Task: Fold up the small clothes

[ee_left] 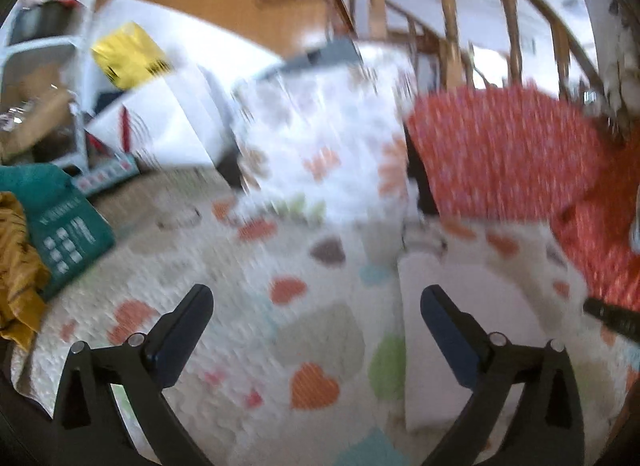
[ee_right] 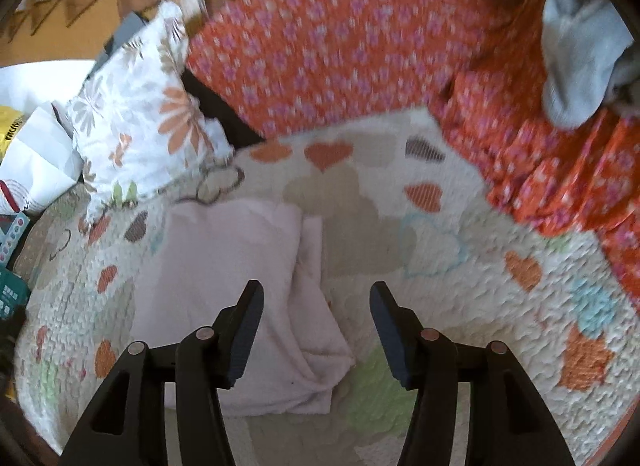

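Note:
A pale pink folded cloth (ee_right: 240,286) lies on the heart-patterned quilt (ee_right: 460,286) in the right wrist view, just ahead of and under my right gripper (ee_right: 316,306), which is open and empty above the cloth's right edge. In the left wrist view the same cloth (ee_left: 452,326) shows as a blurred white-pink rectangle on the quilt (ee_left: 248,266), behind the right fingertip. My left gripper (ee_left: 316,306) is open and empty above the quilt. Both views are motion-blurred.
A floral pillow (ee_right: 140,117) and an orange flowered cushion (ee_right: 340,53) stand at the back of the quilt. A grey-white garment (ee_right: 580,57) hangs at the upper right. A teal box (ee_left: 68,234) and a mustard cloth (ee_left: 16,274) lie at the left.

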Demonstrator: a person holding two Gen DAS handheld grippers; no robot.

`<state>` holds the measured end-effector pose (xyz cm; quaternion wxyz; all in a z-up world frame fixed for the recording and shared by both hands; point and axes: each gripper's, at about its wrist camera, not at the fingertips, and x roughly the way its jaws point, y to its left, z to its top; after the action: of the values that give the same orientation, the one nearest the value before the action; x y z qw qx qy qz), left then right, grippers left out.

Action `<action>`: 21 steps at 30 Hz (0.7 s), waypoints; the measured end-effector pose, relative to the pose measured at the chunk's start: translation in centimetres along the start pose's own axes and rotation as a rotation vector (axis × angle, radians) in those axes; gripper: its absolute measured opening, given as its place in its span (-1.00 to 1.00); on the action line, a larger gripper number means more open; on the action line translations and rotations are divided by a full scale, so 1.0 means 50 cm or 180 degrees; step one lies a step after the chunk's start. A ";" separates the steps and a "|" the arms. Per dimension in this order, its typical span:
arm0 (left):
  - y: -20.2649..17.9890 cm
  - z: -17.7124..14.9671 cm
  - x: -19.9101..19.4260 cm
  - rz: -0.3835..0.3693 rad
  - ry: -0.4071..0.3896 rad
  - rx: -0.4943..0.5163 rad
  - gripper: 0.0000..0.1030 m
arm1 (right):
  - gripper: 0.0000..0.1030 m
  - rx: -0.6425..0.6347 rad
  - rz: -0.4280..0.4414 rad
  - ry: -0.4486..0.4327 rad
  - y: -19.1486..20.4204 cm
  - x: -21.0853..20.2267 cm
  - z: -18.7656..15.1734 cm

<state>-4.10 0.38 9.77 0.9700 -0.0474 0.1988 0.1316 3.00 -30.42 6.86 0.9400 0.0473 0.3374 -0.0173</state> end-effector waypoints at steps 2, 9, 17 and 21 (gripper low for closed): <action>0.009 0.021 -0.040 0.0074 -0.0239 -0.0042 1.00 | 0.23 -0.0112 -0.0130 -0.0228 0.016 -0.035 -0.001; 0.004 0.019 -0.105 -0.0256 -0.0547 0.0006 1.00 | 1.00 -0.0245 -0.0537 -0.1173 0.059 -0.136 -0.048; -0.057 -0.016 -0.075 -0.0538 -0.0031 0.0424 1.00 | 0.99 -0.0405 -0.0195 -0.0193 0.075 -0.046 -0.056; -0.065 -0.043 -0.042 -0.0606 0.0361 0.0453 1.00 | 0.99 -0.0495 -0.0162 -0.0140 0.083 -0.040 -0.061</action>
<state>-5.87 -3.56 8.78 0.9662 -0.0045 0.2568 0.0216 -0.21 -25.98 6.10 0.9473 -0.0348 0.3181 -0.0160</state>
